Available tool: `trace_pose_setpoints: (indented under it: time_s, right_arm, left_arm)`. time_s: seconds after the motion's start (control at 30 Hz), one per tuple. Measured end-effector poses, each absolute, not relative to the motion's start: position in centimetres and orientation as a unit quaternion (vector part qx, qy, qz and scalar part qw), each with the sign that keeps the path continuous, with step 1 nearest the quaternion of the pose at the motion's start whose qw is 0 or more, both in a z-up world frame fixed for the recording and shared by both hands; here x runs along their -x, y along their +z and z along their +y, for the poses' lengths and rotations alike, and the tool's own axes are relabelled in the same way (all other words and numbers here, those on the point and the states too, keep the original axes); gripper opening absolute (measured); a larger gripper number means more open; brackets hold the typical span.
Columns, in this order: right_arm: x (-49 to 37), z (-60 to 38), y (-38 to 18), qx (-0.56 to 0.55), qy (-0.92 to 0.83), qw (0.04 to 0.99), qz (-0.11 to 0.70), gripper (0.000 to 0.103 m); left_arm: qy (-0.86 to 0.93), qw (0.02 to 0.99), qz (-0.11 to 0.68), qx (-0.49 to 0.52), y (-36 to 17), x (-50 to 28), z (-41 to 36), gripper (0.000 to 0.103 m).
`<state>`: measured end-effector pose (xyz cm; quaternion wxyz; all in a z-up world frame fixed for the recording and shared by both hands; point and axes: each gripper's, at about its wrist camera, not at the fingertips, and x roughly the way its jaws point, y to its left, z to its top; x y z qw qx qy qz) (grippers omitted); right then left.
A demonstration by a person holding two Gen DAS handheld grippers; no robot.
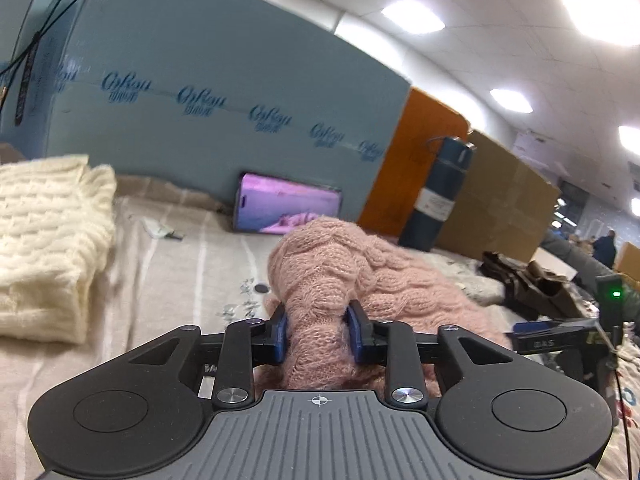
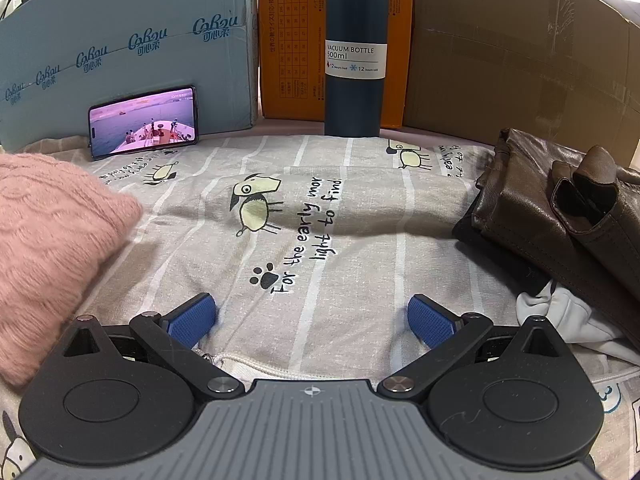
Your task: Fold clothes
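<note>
A fuzzy pink knit sweater [image 1: 352, 276] lies bunched on the printed bed sheet [image 1: 180, 264]. My left gripper [image 1: 316, 330] is shut on a thick fold of it, blue pads pressed into the knit on both sides. In the right wrist view the same pink sweater [image 2: 48, 240] fills the left edge. My right gripper [image 2: 312, 320] stands open low over the sheet [image 2: 320, 208], nothing between its fingers. A folded cream cable-knit sweater [image 1: 44, 240] sits at the left. A brown leather garment [image 2: 560, 216] lies folded at the right, over white cloth [image 2: 568, 316].
A phone [image 2: 144, 122] playing video leans against a blue carton [image 2: 120, 40] at the back. A dark blue vacuum bottle [image 2: 355, 48] stands before an orange box [image 2: 288, 40] and brown cardboard [image 2: 520, 52]. The other gripper [image 1: 560, 340] shows at the right of the left wrist view.
</note>
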<state>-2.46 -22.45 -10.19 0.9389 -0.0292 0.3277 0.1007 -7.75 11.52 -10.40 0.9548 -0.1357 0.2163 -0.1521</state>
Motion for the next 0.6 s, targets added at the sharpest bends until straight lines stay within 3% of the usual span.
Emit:
trace_pose_setpoints:
  time_s: [0.1, 0.13, 0.17, 0.6]
  right_arm:
    - [2.4, -22.5, -10.2, 0.029, 0.101, 0.939, 0.328, 0.103]
    - [2.5, -22.4, -10.2, 0.029, 0.101, 0.939, 0.328, 0.103]
    - [2.5, -22.4, -10.2, 0.029, 0.101, 0.939, 0.328, 0.103]
    - [2.5, -22.3, -10.1, 0.031, 0.099, 0.939, 0.328, 0.103]
  left_arm:
    - [-0.131, 0.959, 0.214, 0.129, -10.3, 8.1, 11.4, 0.052]
    - [-0.119, 0.962, 0.213, 0.125, -10.2, 8.2, 11.4, 0.068]
    - [-0.111, 0.962, 0.216, 0.127, -10.3, 8.2, 11.5, 0.077]
    - [-0.113, 0.921, 0.288, 0.238, -11.8, 6.0, 12.1, 0.092]
